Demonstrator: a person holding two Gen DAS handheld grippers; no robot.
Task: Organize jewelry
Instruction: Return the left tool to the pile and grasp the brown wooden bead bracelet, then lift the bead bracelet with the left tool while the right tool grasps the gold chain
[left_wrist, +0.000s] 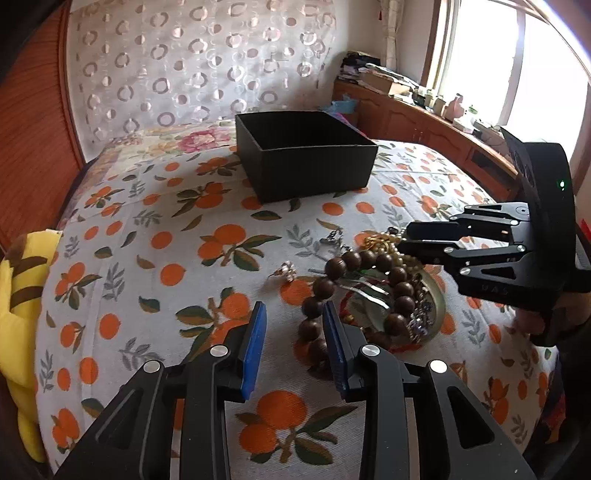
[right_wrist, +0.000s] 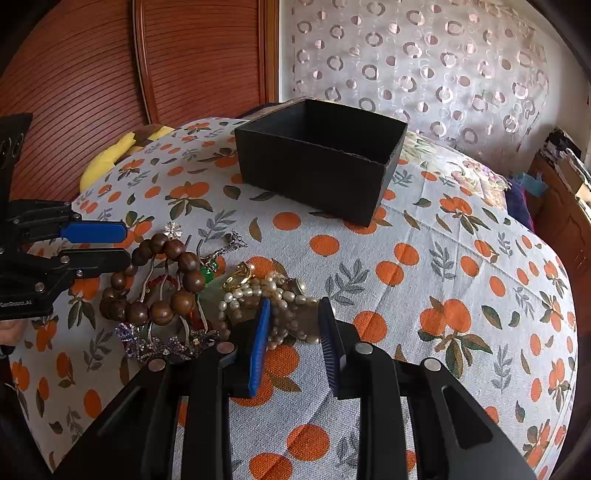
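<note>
both the left gripper (left_wrist: 293, 345) and right gripper (right_wrist: 291, 345) hang parted and empty over the jewelry pile (right_wrist: 192, 291), the black box (right_wrist: 317, 155) at twelve o'clock beyond, so the first pick seems next, calling for closing on one strand.

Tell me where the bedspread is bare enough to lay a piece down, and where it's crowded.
Bare cloth lies between the black box and the jewelry pile, and across the spread right of the pearl necklace. It is crowded around the wooden bead bracelet, where the left gripper and right gripper, both open, close in from opposite sides.
</note>
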